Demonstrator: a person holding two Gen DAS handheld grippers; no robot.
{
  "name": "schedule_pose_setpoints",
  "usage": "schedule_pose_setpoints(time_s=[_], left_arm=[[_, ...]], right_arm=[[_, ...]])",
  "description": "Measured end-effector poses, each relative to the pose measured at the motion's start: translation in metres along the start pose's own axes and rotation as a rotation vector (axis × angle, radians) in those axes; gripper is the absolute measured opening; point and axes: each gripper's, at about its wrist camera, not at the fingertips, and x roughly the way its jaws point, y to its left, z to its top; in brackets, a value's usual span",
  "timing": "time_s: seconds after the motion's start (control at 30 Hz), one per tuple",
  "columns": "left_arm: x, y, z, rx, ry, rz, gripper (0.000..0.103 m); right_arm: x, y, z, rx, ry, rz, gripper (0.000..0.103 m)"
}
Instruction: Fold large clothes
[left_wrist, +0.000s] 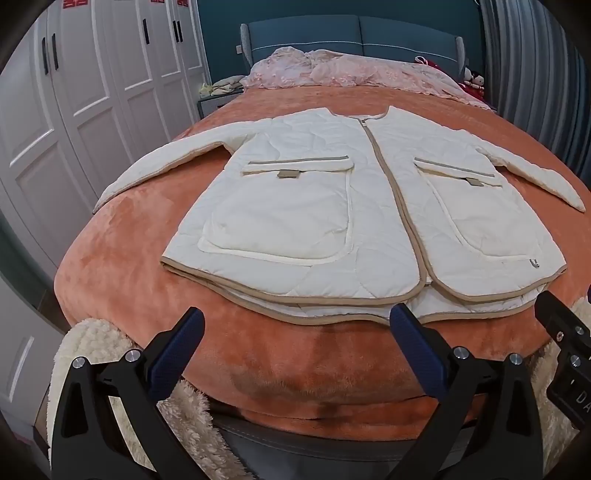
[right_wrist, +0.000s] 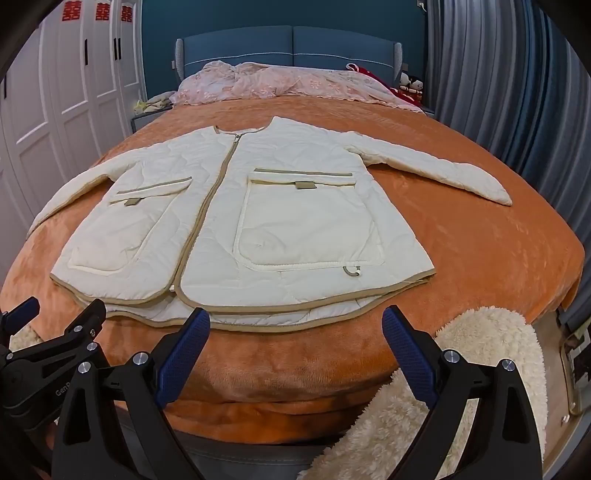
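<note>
1. Left gripper (left_wrist: 295, 332) hangs at the near edge of the bed (left_wrist: 110, 295), jaws spread wide, gripping nothing.
2. Ahead lies the jacket (left_wrist: 332, 206), flat and zipped, hem nearest, collar far, sleeves out left and right.
3. Right gripper (right_wrist: 295, 330) hovers just short of the hem, equally wide and empty; each tool faces its own half.

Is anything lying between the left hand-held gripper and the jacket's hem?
Nothing: only bare orange blanket separates the open left hand-held gripper from the quilted jacket, seen in the left wrist view.
</note>
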Motion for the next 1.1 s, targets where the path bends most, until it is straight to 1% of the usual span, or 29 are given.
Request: schedule_pose_setpoints(time_s=[0.3, 0.47, 1.1], left_arm=[[0.0002, 0.0050, -0.0007, 0.009, 0.000, 0.003, 0.098], [-0.0014, -0.0040, -0.0030, 0.000, 0.001, 0.000, 0.098], [-0.0016, -0.0040, -0.0022, 0.003, 0.002, 0.002, 0.098]], right_arm=[[-0.0003, 0.0007, 0.0008, 0.001, 0.000, -0.002, 0.092], [-0.0002, 0.0010, 0.0006, 0.000, 0.001, -0.002, 0.092], [-0.0001, 0.0005, 0.0008, 0.000, 0.001, -0.002, 0.092]])
